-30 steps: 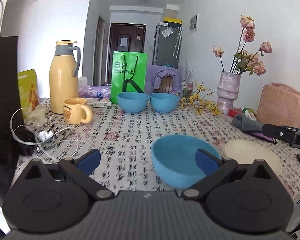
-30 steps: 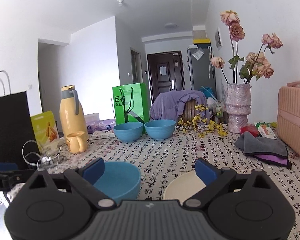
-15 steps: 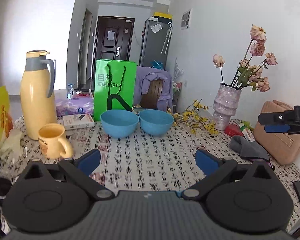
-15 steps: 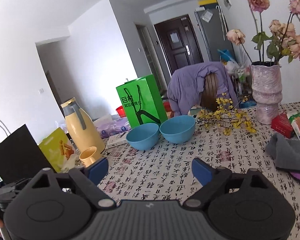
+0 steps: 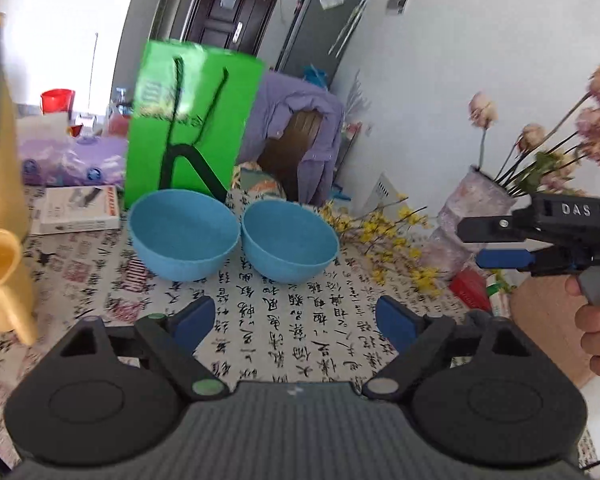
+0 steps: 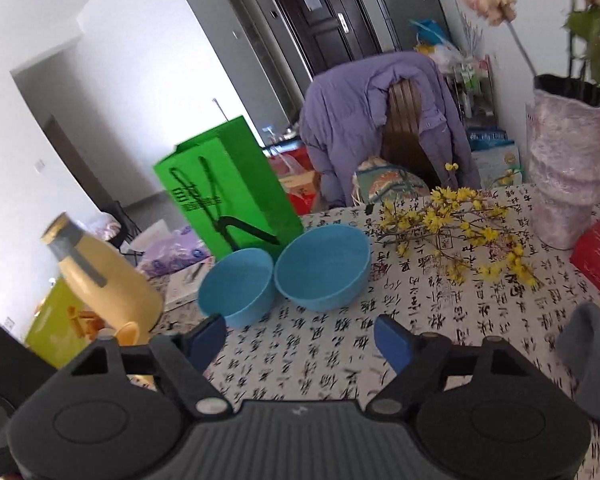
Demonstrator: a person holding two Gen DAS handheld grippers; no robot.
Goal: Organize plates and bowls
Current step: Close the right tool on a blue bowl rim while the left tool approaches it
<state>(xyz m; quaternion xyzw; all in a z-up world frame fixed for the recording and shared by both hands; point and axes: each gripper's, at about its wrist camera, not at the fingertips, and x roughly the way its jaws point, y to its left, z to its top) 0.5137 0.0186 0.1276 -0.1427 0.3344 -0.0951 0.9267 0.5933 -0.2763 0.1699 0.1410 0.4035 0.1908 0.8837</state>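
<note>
Two blue bowls stand side by side at the far side of the table, in front of a green bag. In the left wrist view the left bowl point(image 5: 183, 236) and the right bowl point(image 5: 290, 240) sit just beyond my open, empty left gripper point(image 5: 294, 322). The right gripper shows at that view's right edge point(image 5: 504, 242), held in a hand. In the right wrist view the left bowl point(image 6: 236, 286) and the right bowl point(image 6: 322, 266) lie just beyond my open, empty right gripper point(image 6: 300, 340). No plate is in view.
A green paper bag point(image 5: 192, 128) stands behind the bowls. A yellow flask point(image 6: 108, 284) and yellow mug point(image 5: 0, 280) are at the left. A vase point(image 6: 568, 168) with flowers, yellow sprigs point(image 6: 460, 224), a red box point(image 6: 598, 252) and grey cloth point(image 6: 592, 356) are at the right.
Both grippers have moved forward across the table toward the two far bowls. The near blue bowl and the cream plate have dropped out of view.
</note>
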